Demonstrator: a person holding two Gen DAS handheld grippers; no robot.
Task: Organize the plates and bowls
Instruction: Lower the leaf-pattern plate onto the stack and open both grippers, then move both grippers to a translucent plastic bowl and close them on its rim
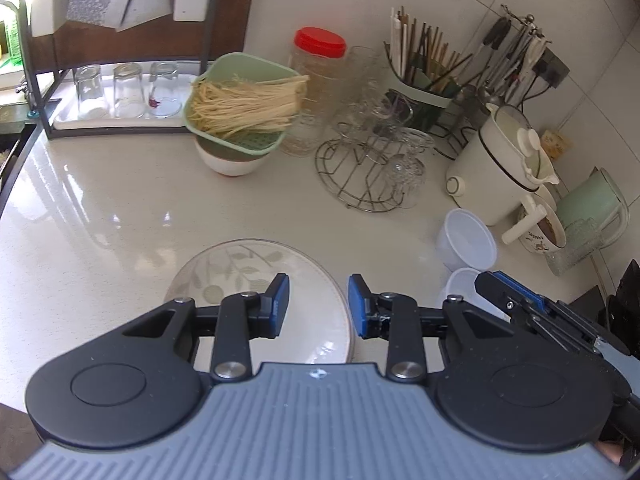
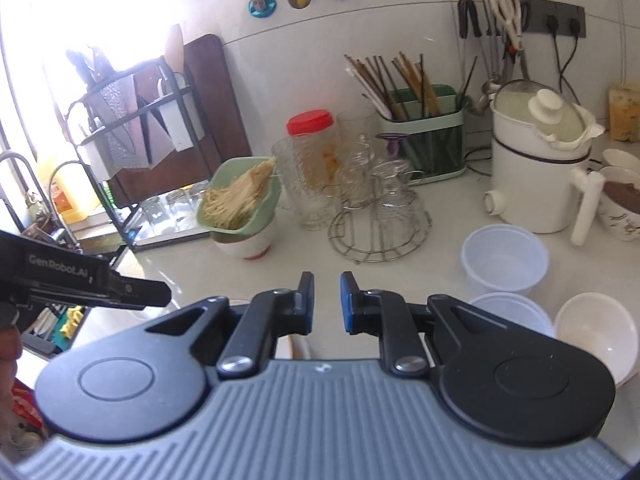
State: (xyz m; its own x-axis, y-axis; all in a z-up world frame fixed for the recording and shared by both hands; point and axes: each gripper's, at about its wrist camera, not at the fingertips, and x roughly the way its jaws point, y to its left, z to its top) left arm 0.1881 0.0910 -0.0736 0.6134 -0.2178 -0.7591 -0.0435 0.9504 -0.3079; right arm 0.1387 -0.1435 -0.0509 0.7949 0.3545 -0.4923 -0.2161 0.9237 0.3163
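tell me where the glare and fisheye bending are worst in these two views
Right wrist view: the window side behind the knife rack is blown out white, washing out detail there. Left wrist view: softer sheen streaks the countertop left of the leaf-pattern plate, with a small overexposed patch at top left. Both views: wall tile lines curve toward the edges; each view's own tongs look sharp.

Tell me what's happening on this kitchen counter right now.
A person is holding two gripper tools over the counter to organize dishes. The left tool is open above a leaf-patterned plate, not gripping it. The right tool is open and empty, with two plastic bowls and a white bowl just to its right.
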